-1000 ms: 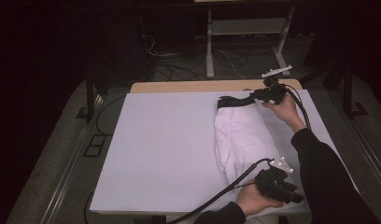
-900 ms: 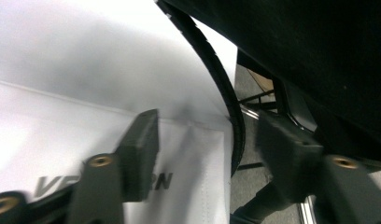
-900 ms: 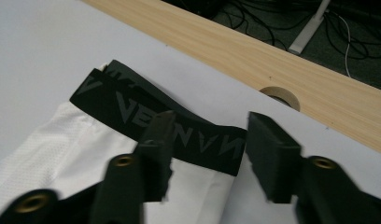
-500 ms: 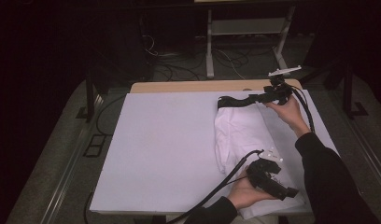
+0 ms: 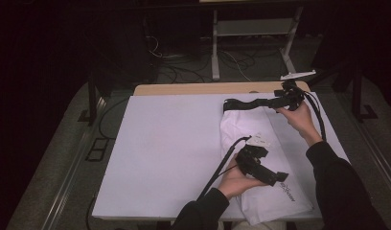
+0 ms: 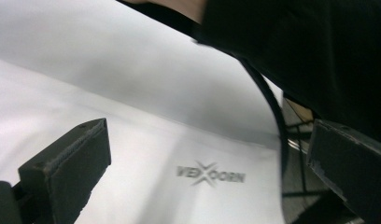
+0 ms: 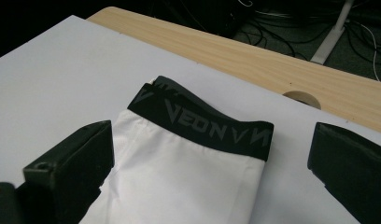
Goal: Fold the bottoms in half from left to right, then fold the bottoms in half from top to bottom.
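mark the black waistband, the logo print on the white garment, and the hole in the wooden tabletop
black waistband (image 7: 202,128): right gripper view, middle of the band.
logo print (image 6: 211,174): left gripper view, centre of the lettering.
hole in the wooden tabletop (image 7: 301,98): right gripper view, its opening.

Folded white garment with black waistband (image 5: 253,143) at three o'clock on white sheet-covered table (image 5: 165,148), waistband toward twelve.

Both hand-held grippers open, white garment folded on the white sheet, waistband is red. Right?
Not quite: the waistband is black, not red, as the right gripper view shows. The rest holds: both hand-held grippers, left and right, are open, jaws just opened with nothing between them, and the white garment lies folded on the white sheet.
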Demonstrator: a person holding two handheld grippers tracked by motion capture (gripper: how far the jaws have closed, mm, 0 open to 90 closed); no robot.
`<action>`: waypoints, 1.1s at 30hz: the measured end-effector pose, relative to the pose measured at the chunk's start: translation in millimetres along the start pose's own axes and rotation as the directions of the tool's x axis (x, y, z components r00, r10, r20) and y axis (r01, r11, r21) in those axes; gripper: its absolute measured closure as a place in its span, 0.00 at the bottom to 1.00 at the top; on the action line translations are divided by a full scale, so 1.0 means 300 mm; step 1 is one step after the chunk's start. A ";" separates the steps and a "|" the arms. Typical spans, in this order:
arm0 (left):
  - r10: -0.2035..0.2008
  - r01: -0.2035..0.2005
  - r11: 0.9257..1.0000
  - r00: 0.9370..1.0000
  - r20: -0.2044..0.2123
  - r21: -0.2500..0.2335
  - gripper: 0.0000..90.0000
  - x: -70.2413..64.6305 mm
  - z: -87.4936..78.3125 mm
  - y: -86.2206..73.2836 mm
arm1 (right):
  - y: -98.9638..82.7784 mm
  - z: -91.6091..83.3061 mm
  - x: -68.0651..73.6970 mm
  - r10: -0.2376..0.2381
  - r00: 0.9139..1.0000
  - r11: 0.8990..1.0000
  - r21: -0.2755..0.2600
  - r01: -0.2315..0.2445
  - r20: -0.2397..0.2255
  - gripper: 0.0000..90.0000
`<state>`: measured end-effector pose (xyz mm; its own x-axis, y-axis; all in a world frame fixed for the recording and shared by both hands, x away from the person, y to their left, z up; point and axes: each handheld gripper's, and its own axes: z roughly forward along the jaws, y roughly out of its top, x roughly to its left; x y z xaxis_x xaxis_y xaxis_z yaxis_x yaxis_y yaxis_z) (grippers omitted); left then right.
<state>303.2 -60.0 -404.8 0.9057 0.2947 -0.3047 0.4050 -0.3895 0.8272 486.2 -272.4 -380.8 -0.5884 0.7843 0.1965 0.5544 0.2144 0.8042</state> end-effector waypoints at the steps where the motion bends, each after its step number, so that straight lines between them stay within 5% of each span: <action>1: -0.008 0.008 1.000 1.000 -0.017 -0.015 0.00 0.018 -0.018 0.003 | -0.005 -0.002 0.001 -0.004 1.000 1.000 -0.001 0.004 0.000 0.00; 15: -0.030 0.027 0.999 0.992 -0.121 -0.030 0.00 0.171 -0.121 0.017 | -0.052 -0.022 -0.032 0.040 0.999 0.999 0.004 -0.040 -0.002 0.00; 33: -0.020 0.013 0.999 0.986 -0.163 -0.046 0.00 0.284 -0.171 0.018 | -0.086 -0.011 -0.036 0.043 0.999 0.999 -0.002 -0.043 -0.021 0.00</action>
<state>376.1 7.7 -402.2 0.8648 0.4407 -0.2404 0.4105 -0.3453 0.8440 476.2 -288.3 -401.9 -0.5764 0.7804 0.2423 0.5776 0.1793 0.7964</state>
